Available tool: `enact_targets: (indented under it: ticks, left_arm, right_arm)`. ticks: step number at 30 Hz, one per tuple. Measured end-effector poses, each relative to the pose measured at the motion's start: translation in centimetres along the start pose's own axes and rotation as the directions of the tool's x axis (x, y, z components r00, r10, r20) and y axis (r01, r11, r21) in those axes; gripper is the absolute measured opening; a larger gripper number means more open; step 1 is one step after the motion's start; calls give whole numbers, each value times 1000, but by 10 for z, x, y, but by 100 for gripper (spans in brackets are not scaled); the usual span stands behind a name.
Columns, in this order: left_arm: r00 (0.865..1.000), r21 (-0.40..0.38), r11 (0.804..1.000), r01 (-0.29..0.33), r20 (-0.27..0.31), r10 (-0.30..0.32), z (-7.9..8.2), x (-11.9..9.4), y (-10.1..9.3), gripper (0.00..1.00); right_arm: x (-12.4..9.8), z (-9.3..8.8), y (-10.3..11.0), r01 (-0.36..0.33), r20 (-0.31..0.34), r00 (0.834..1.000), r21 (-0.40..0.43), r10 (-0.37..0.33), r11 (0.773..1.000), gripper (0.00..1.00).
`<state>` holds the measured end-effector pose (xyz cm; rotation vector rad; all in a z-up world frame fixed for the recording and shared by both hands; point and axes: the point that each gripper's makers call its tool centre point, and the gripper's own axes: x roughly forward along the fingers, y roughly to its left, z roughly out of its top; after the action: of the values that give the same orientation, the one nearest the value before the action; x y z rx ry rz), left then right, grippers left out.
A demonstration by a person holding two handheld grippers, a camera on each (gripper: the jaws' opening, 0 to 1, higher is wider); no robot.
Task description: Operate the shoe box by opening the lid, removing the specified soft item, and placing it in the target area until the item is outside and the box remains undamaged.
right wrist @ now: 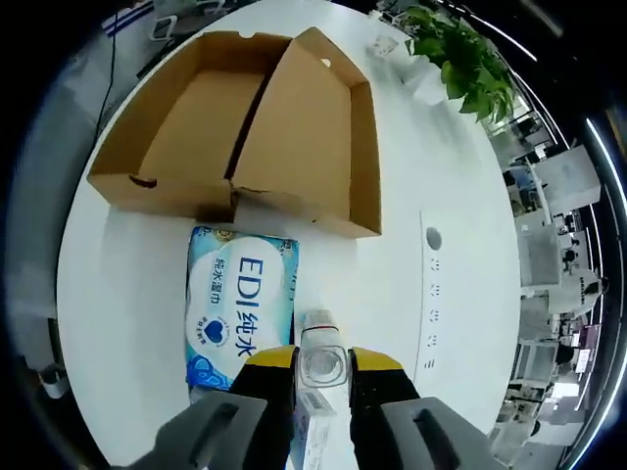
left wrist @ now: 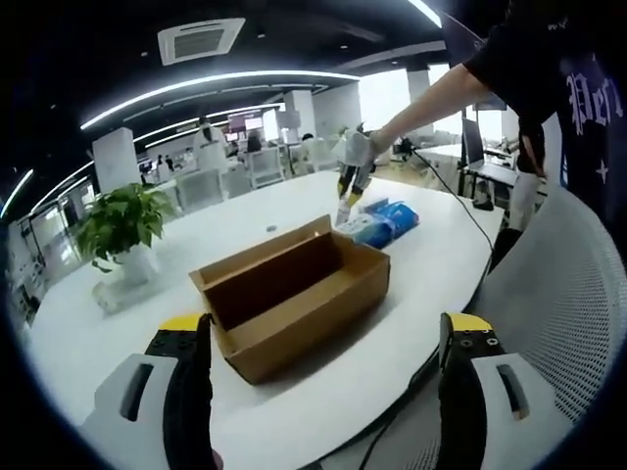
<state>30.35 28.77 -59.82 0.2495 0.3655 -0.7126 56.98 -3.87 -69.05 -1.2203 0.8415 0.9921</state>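
Box sits open on the white table, lid folded back, cavity bare as far as we can see in both views. The wipes pack lies flat on the table just beside the box's near wall in the right gripper view; in the left gripper view it is beyond the box, under the right gripper.

Right gripper: jaws nearly together on a small clear-capped bottle, which stands between them, touching or just beside the pack's edge. We judge the bottle to be the thing in hand, being set down or lifted next to the pack; we cannot tell which.

Left gripper: jaws wide apart, nothing between them, held back from the box at the near table edge.

How to do the step well, in our judgement:
- Keep the bottle upright and lower it straight until its base meets the table, then part the jaws only enough to clear it.
- Withdraw along the jaw axis so that neither jaw drags the pack or knocks the cardboard wall.
- Keep the left gripper off the box.

Pack: soft, blue and white film, large "EDI" print, heart mark, slightly wrinkled; it should yield under a squeeze. Box: plain brown cardboard, no visible tear or crush.

A potted plant stands well apart from the box.
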Motion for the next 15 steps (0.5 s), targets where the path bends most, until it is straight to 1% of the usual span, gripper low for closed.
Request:
enact_targets:
  ticks: [3, 5, 10, 15]
  left_arm:
    - [1000, 0, 1000, 0, -2, 0, 0, 0, 0, 96]
    - [1000, 0, 1000, -3, -2, 3, 0, 0, 1, 96]
    - [1000, -2, 1000, -6, -5, 6, -1, 0, 2, 96]
    - [1000, -6, 1000, -9, -3, 9, -1, -1, 3, 96]
  right_arm:
    - [0, 1, -2, 1, 0, 1000, 1, -1, 1000, 15]
    - [0, 1, 0, -18, 1, 1000, 20, 18, 1000, 15]
    - [0, 3, 0, -28, 7, 1000, 19, 27, 999, 15]
    - [-1, 6, 4, -54, 14, 998, 23, 53, 998, 14]
